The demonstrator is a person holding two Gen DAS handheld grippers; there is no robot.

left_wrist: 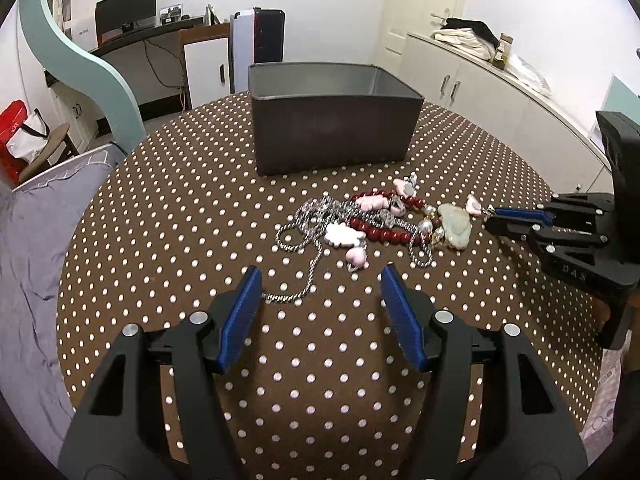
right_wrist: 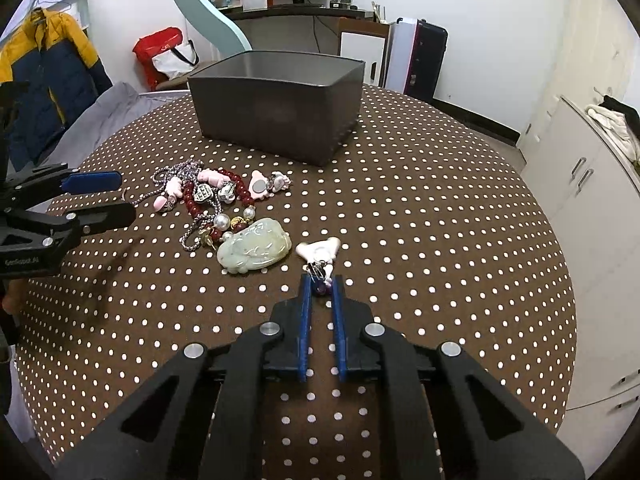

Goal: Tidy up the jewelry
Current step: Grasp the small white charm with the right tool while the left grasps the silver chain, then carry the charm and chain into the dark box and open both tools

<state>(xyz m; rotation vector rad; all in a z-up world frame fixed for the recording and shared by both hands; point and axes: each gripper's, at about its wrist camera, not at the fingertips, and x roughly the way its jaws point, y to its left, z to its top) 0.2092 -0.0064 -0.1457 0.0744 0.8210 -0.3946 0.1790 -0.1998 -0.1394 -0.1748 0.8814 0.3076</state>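
Note:
A pile of jewelry [left_wrist: 372,220] lies on the dotted table: red bead strand [left_wrist: 384,234], silver-grey cord [left_wrist: 304,224], pink and white charms, and a pale green jade pendant [right_wrist: 256,248], which also shows in the left wrist view [left_wrist: 456,224]. A dark grey open box [left_wrist: 332,116] stands behind the pile; it also shows in the right wrist view [right_wrist: 280,100]. My left gripper [left_wrist: 320,280] is open, just short of the cord's end. My right gripper [right_wrist: 321,280] is shut on the clasp end of a small pink-white heart charm [right_wrist: 320,250] lying beside the jade.
The round table [right_wrist: 440,220] has a brown cloth with white dots. A grey-covered bed [left_wrist: 32,240] lies at its left. White cabinets [left_wrist: 500,100] stand at the right. A desk with a monitor [left_wrist: 128,12] is at the back.

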